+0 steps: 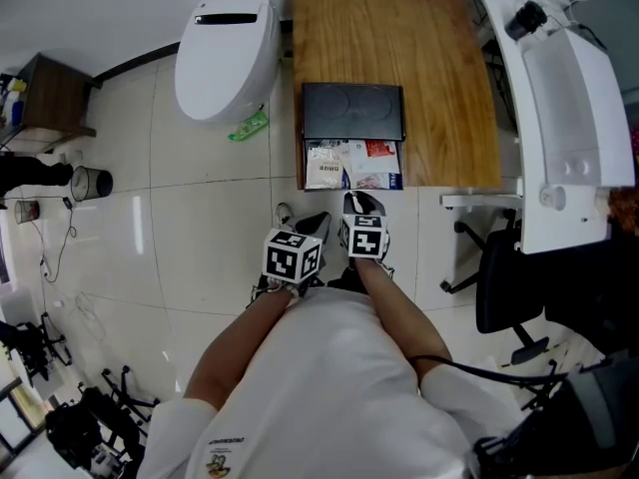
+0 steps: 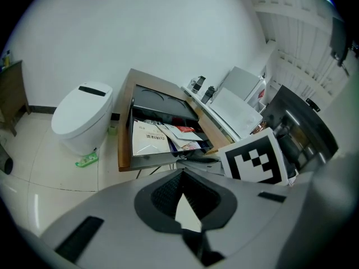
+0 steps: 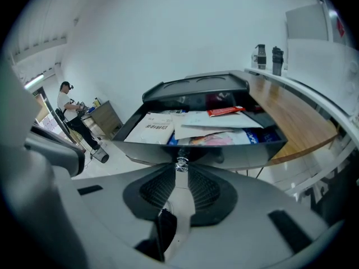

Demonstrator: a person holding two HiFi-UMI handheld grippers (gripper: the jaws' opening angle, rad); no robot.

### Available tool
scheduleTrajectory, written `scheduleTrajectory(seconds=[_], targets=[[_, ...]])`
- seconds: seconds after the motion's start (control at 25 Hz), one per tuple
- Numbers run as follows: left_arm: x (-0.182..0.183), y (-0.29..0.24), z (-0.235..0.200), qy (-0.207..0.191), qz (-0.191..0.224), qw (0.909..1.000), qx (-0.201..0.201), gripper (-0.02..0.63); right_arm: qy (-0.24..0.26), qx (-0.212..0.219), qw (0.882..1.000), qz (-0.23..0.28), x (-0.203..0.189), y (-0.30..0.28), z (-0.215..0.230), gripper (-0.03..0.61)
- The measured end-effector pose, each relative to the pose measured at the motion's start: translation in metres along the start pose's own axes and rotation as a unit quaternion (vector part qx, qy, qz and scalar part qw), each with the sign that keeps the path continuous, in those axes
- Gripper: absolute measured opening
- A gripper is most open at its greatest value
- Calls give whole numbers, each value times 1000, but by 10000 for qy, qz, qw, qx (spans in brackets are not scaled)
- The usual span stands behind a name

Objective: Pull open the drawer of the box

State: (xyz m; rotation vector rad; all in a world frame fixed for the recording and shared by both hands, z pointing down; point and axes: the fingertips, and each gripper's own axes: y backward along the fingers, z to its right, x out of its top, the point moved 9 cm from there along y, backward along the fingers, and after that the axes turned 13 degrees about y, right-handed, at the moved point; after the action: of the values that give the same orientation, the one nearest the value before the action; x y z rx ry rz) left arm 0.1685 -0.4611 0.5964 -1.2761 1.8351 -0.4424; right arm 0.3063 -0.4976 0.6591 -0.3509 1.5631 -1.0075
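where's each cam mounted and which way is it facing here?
Head view: on the person's head, facing steeply down on table, box, open drawer; shows shirt, forearms, left gripper, right gripper.
Left gripper view: on the left gripper, facing the drawer obliquely; shows its shut fingers and the right one's marker cube.
Right gripper view: on the right gripper, facing the drawer front; fingers grip the knob.
Shared: all see the drawer's papers.
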Motion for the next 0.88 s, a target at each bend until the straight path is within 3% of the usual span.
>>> scheduleTrajectory(seconds=[0.48, 0.72, 0.88], targets=[[-1, 3, 11, 107, 324, 9994, 85, 2, 259, 316, 9992, 9, -14, 25, 9, 55], [-14, 5, 32, 306, 777, 9963, 207, 2, 515, 396, 9971, 404, -12, 56, 32, 54], [-27, 13, 50, 485, 1115, 9921, 303, 2, 637, 370, 9955, 588, -14, 76, 52, -9]])
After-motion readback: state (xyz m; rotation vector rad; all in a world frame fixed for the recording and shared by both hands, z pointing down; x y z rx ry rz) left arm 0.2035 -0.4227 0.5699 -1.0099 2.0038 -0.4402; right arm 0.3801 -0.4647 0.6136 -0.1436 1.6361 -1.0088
